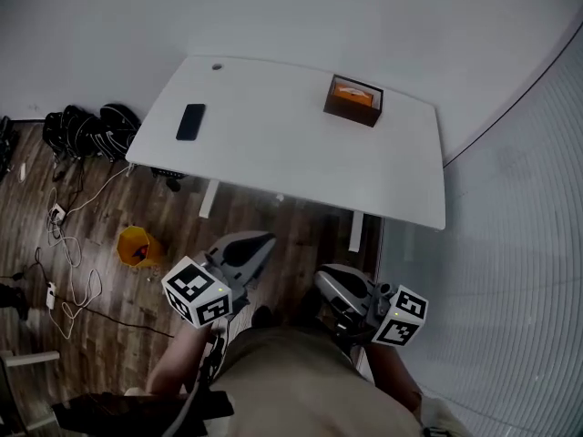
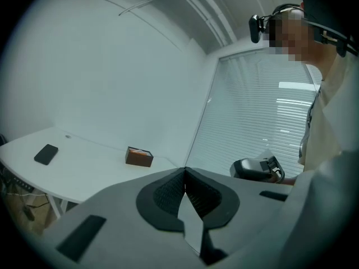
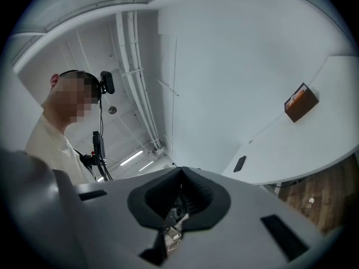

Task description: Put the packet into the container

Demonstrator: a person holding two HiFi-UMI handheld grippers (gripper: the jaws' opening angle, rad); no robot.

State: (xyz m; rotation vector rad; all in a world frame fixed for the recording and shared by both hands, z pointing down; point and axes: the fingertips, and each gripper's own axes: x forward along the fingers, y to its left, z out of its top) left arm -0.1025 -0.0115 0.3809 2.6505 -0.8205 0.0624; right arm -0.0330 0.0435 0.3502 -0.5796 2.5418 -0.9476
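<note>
A brown open-topped container point(image 1: 347, 109) stands on the white table point(image 1: 273, 144) toward its far right, with something orange, apparently the packet point(image 1: 355, 95), inside it. The container also shows small in the left gripper view point(image 2: 139, 157) and in the right gripper view point(image 3: 301, 103). Both grippers hang close to the person's body, short of the table's near edge and well away from the container. My left gripper point(image 1: 260, 241) point(image 2: 185, 170) has its jaws together with nothing between them. My right gripper point(image 1: 330, 277) point(image 3: 180, 170) looks shut and empty too.
A black phone point(image 1: 190, 121) lies on the table's left part. On the wooden floor to the left are a yellow bin point(image 1: 137, 246), loose cables point(image 1: 68, 244) and dark bags point(image 1: 91, 128). A blind-covered glass wall point(image 1: 510, 271) runs along the right.
</note>
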